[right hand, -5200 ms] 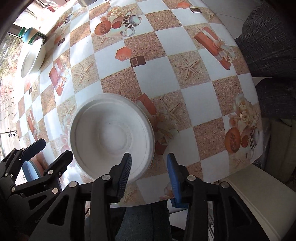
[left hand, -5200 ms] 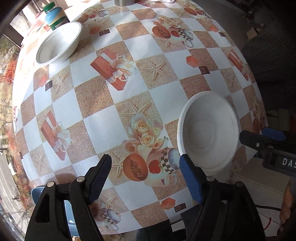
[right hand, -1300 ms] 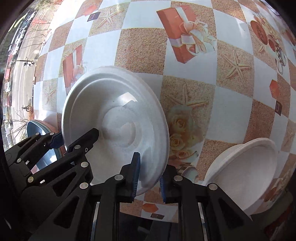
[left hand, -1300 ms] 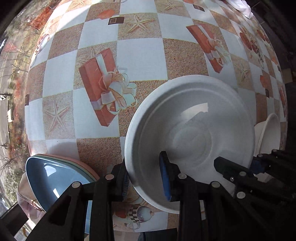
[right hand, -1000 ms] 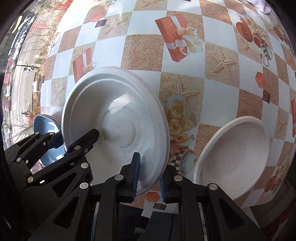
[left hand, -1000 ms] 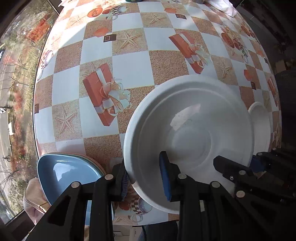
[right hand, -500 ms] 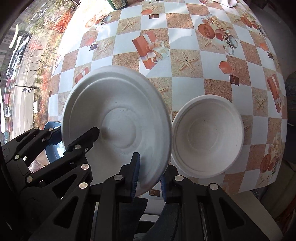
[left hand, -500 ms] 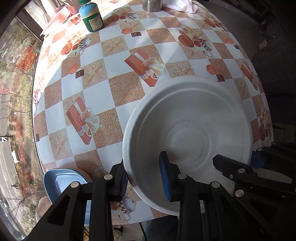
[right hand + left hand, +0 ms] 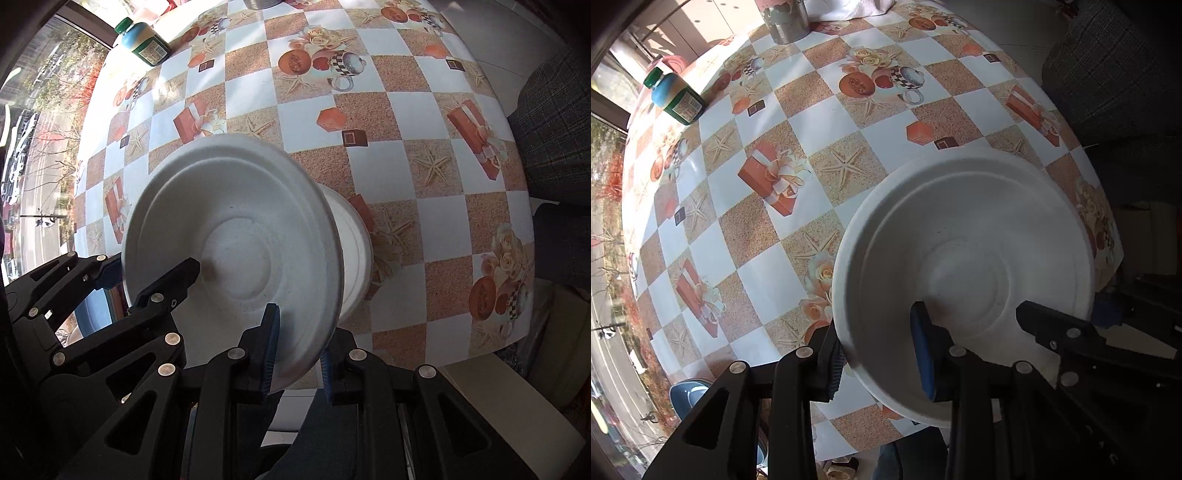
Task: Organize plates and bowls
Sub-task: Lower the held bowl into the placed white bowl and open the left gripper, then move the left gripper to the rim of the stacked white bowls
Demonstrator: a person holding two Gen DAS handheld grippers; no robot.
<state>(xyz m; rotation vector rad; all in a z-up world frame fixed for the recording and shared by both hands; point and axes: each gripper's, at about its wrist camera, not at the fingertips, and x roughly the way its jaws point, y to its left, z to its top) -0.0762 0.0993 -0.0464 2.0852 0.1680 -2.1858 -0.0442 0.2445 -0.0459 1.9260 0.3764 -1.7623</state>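
A white bowl (image 9: 967,258) is held by both grippers above the near part of the table. My left gripper (image 9: 879,350) is shut on its near left rim. My right gripper (image 9: 297,347) is shut on its near right rim; the same bowl fills the right wrist view (image 9: 236,251). A second white bowl (image 9: 356,243) stands on the table directly behind and below the held one, mostly hidden by it. A blue plate (image 9: 689,397) on a stack shows past the table's near left edge.
The table has a checked cloth (image 9: 820,122) with printed gift boxes and starfish. A green-capped bottle (image 9: 677,98) stands at the far left and a metal can (image 9: 786,22) at the far edge. A grey sofa (image 9: 1115,66) is on the right.
Both grippers have carried the held bowl right, toward the table's near edge. It now hangs over the second bowl and covers most of it. The blue plate has slid toward the frame's corner.
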